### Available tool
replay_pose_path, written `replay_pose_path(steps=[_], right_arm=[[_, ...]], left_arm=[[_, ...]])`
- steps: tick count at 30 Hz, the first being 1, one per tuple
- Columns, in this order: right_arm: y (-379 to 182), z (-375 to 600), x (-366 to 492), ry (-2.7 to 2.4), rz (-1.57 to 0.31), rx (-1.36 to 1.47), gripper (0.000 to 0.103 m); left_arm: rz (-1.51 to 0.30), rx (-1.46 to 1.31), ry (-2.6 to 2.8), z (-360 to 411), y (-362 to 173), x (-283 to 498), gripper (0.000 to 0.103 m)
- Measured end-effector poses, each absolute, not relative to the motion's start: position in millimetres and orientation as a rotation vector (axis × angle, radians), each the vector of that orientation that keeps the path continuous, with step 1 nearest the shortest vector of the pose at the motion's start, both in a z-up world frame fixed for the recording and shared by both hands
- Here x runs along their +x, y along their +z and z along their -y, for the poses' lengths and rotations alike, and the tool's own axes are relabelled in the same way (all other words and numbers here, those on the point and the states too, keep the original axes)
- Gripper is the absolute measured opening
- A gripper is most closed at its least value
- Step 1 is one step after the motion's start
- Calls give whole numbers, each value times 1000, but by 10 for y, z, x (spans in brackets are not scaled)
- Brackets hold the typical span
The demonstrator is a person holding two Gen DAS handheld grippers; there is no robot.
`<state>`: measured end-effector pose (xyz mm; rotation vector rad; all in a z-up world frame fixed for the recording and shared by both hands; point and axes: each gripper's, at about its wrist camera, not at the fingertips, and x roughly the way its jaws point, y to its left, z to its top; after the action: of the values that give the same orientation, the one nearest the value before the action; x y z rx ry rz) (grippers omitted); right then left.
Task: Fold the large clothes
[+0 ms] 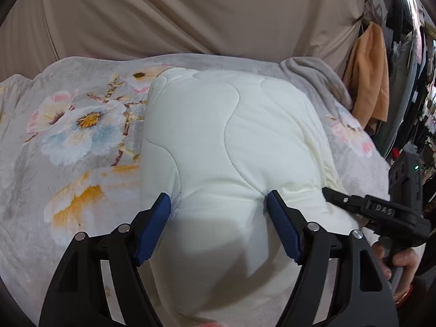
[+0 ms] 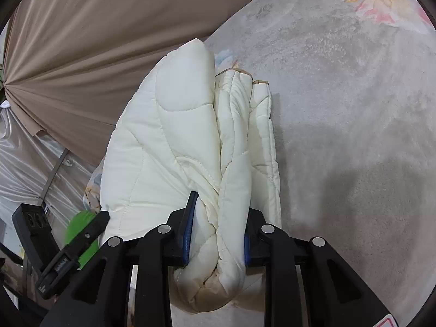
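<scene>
Two pairs of tongs grip one cream quilted comforter [image 1: 231, 136], folded into a thick bundle that lies on a bed. In the left wrist view the left tongs [image 1: 219, 204] stand wide, their blue pads pressed into either side of the near end of the bundle, which bulges between and beyond them. In the right wrist view the right tongs [image 2: 220, 212] are narrow, clamped on a bunched stack of the comforter's layered edges [image 2: 245, 125]; the stacked folds run away ahead of the tips, with a puffy rounded fold to their left. Beneath the bundle, a grey plush blanket [image 1: 81, 125] printed with large pale flowers covers the bed, spreading left of the left tongs and right of the right ones. Beyond the comforter hangs a beige curtain [image 1: 190, 13]. Right of the left tongs, the other black tool shows with a hand [image 1: 400, 261] around its grip; farther off, an orange cloth [image 1: 368, 73] hangs beside dark clutter.
</scene>
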<state>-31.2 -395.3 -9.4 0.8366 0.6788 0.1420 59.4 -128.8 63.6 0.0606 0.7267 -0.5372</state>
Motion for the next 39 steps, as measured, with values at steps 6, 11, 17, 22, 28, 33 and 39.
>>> replay_pose_path(steps=[6,11,17,22,28,33,39], right_arm=[[429,3954,-581,57,-611,763,39],[1145,3875,-543,64,-501,611,50],[1087,3837,216,-37,-615,536,56],[767,3818,554,-27,-719,564,15],[905,3867,276,-65,-562,536,3],[427,3850,497,-158,-693,484,3],[152,3794,596,-187,-733,422,3]], left_arm=[[-740,63,-511,1285,575,636,72],[-736,63,-498,1313,572,643,72],[-744,59,-495,1314,592,636,72],[-747,58,-495,1322,601,623,72],[-748,58,-511,1320,599,622,74],[-725,83,-528,1391,600,583,76],[-698,119,-522,1489,567,571,78]])
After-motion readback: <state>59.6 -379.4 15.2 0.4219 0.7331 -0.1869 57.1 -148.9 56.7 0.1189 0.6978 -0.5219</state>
